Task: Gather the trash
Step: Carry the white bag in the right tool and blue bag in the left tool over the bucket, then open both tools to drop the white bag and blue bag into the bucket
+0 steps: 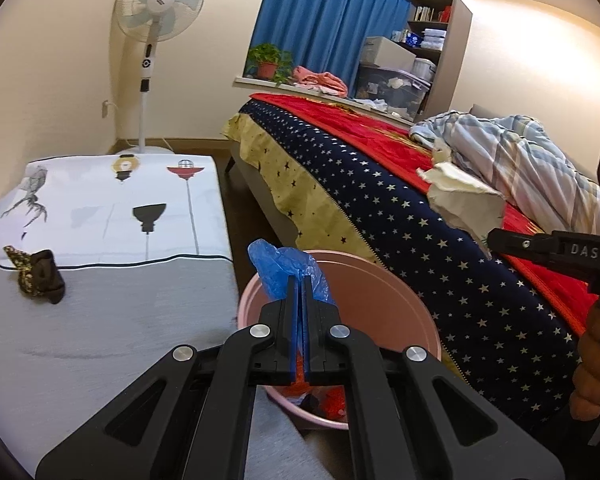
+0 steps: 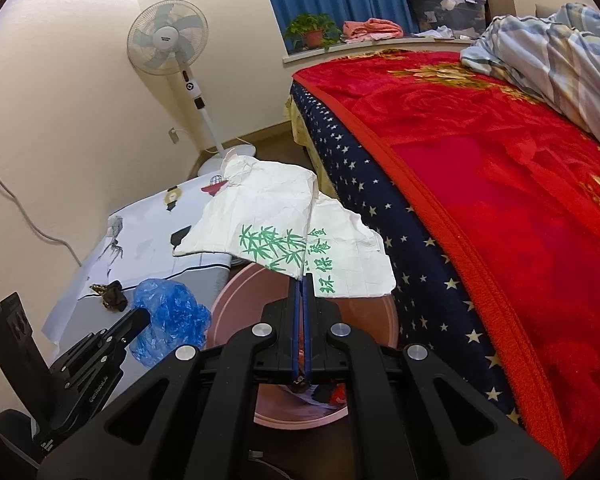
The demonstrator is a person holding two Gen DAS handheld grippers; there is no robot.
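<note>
Left gripper (image 1: 299, 280) pinches a blue plastic bag (image 1: 278, 266); right gripper (image 2: 303, 278) clamps a white paper bag (image 2: 284, 224), both above the pink bin (image 2: 364, 316) at lower centre.

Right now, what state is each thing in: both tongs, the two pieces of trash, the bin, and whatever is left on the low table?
Left tongs: shut on blue plastic bag.
Right tongs: shut on white paper bag.
Blue plastic bag: crumpled, held over the bin's rim.
White paper bag: creased, held above the bin.
Pink bin: open, trash already inside.
Dark scrap: lying on the low table, not collected.
</note>
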